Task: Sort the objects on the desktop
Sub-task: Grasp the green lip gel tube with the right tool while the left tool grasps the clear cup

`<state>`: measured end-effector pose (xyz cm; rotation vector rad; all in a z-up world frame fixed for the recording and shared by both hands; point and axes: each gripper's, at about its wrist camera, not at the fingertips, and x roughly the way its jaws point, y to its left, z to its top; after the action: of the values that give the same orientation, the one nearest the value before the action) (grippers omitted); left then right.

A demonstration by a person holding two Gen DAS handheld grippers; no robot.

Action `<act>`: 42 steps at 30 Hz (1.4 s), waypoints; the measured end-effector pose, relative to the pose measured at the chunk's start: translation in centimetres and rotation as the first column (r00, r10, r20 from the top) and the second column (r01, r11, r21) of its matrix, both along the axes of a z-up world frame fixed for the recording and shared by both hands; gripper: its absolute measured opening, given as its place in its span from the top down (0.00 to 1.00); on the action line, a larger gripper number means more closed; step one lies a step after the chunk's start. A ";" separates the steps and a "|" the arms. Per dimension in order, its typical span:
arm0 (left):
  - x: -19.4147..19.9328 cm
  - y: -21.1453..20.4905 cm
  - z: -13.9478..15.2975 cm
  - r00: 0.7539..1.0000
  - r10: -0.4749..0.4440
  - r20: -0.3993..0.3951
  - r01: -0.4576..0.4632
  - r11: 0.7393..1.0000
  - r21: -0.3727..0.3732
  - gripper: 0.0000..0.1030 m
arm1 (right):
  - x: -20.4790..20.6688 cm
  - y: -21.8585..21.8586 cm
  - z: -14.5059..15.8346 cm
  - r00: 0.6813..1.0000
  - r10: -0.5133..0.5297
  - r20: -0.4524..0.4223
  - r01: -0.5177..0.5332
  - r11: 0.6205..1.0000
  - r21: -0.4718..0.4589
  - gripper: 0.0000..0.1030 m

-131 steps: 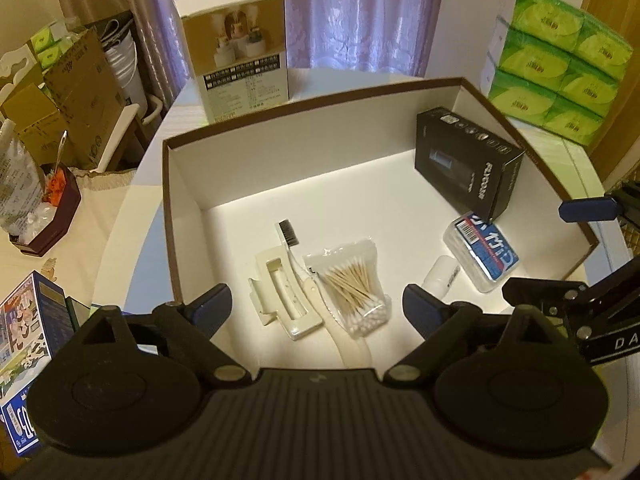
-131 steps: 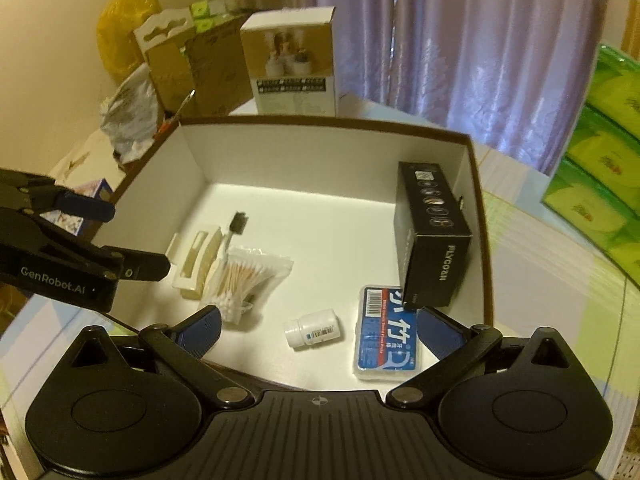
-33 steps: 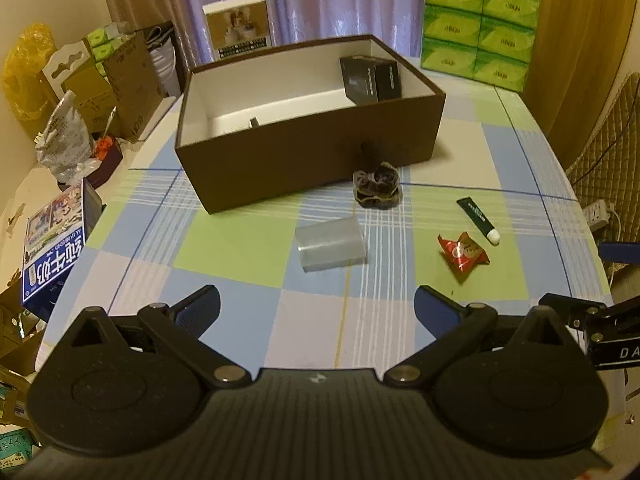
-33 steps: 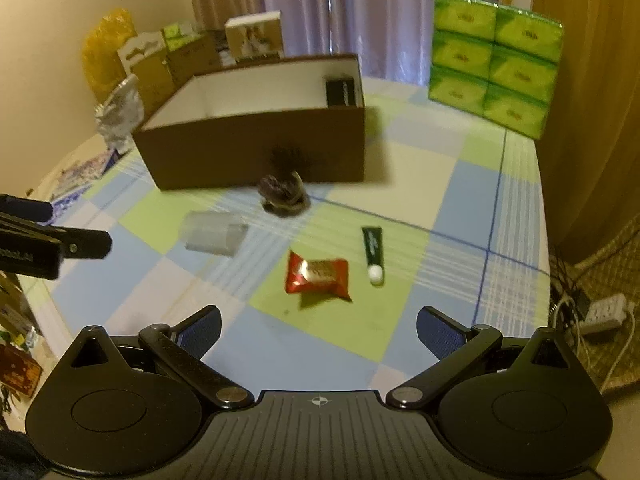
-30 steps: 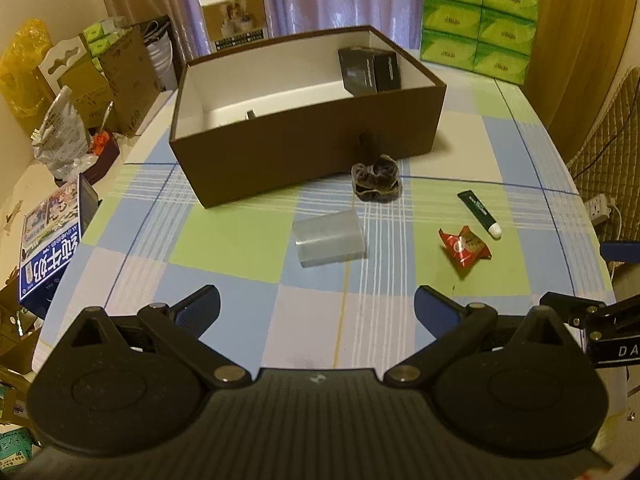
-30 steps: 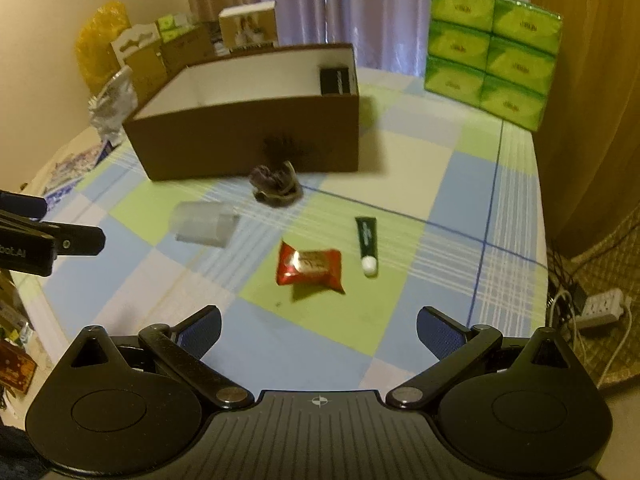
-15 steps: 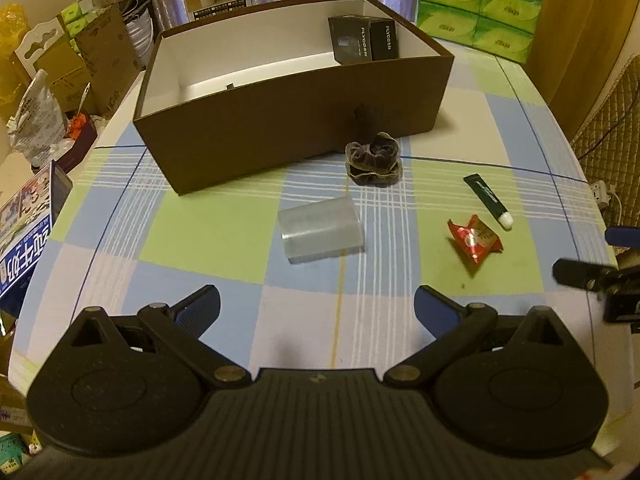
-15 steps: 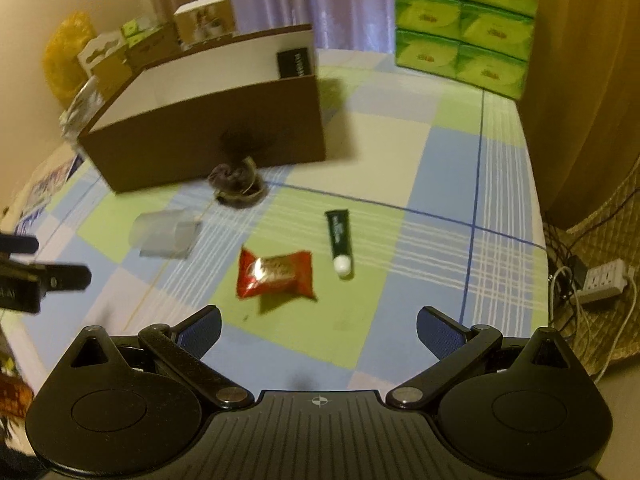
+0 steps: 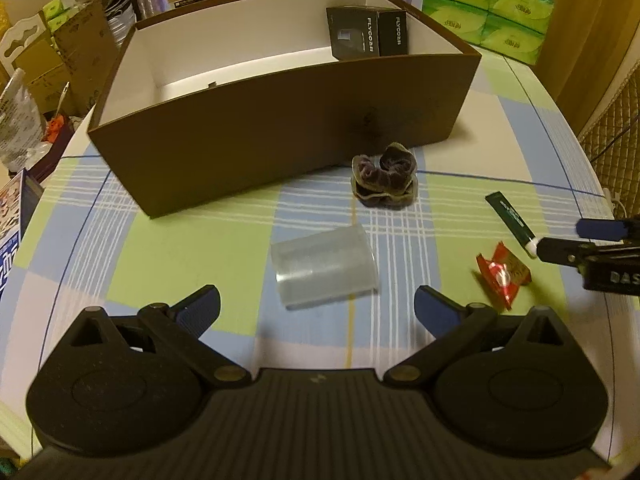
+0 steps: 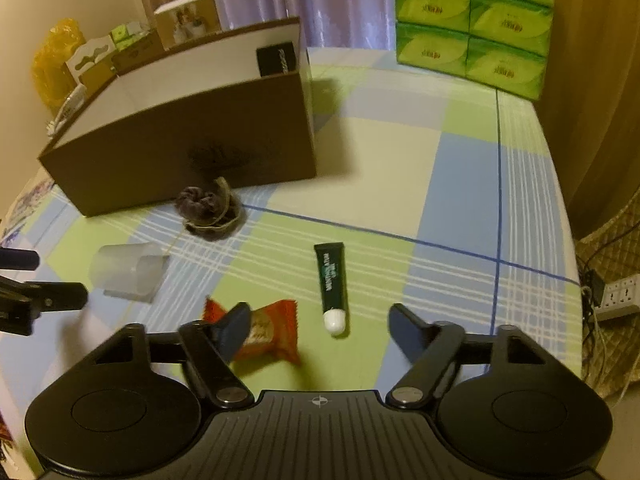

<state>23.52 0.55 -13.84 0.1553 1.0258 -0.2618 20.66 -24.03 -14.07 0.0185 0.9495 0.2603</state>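
A brown box (image 9: 280, 120) with a white inside stands toward the far left part of the checked tablecloth (image 10: 460, 184). Against its far right inner corner a black carton (image 9: 366, 32) stands upright; the rest of the box floor is mostly hidden behind the near wall.

Four loose things lie on the cloth in front of the box. A dark velvet scrunchie (image 9: 384, 176) sits just beside the box's near wall, toward its right end. Nearer the front edge a clear plastic cup (image 9: 324, 266) lies on its side. To the right of it a red snack packet (image 9: 503, 274) lies flat, and just beyond that a dark green tube (image 10: 331, 286) with a white cap lies with the cap pointing to the front edge. Tube and packet are near each other but apart.

The left gripper (image 9: 316, 306) hovers low over the cloth with its jaws wide apart, the cup lying between and just ahead of the two fingers, not touched. The right gripper (image 10: 318, 326) also has its jaws spread; its left finger stands over the packet, hiding part of it, and the tube's cap lies in the gap between the fingers. Whether the finger touches the packet cannot be told.

Green tissue packs (image 10: 472, 20) are stacked at the far right corner of the table
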 end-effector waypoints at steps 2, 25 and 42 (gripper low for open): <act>0.6 -0.1 -0.3 1.000 -0.007 0.000 0.007 1.000 -0.005 0.01 | 0.9 0.1 -0.6 1.000 0.001 -0.010 -0.001 1.000 -0.006 0.48; 4.6 -0.6 -3.7 0.998 -0.020 -0.065 0.020 1.000 0.005 0.01 | 3.5 -0.6 -3.4 0.999 0.004 -0.040 -0.006 0.998 -0.061 0.86; 6.1 -1.3 -5.8 0.995 -0.076 -0.063 0.079 0.996 0.033 0.26 | 2.1 -1.1 -3.2 0.999 -0.007 -0.046 0.004 0.998 -0.069 0.86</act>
<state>29.57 -0.80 -19.63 0.2205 1.0875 -0.3208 22.73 -25.12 -17.27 -0.0361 1.0040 0.2225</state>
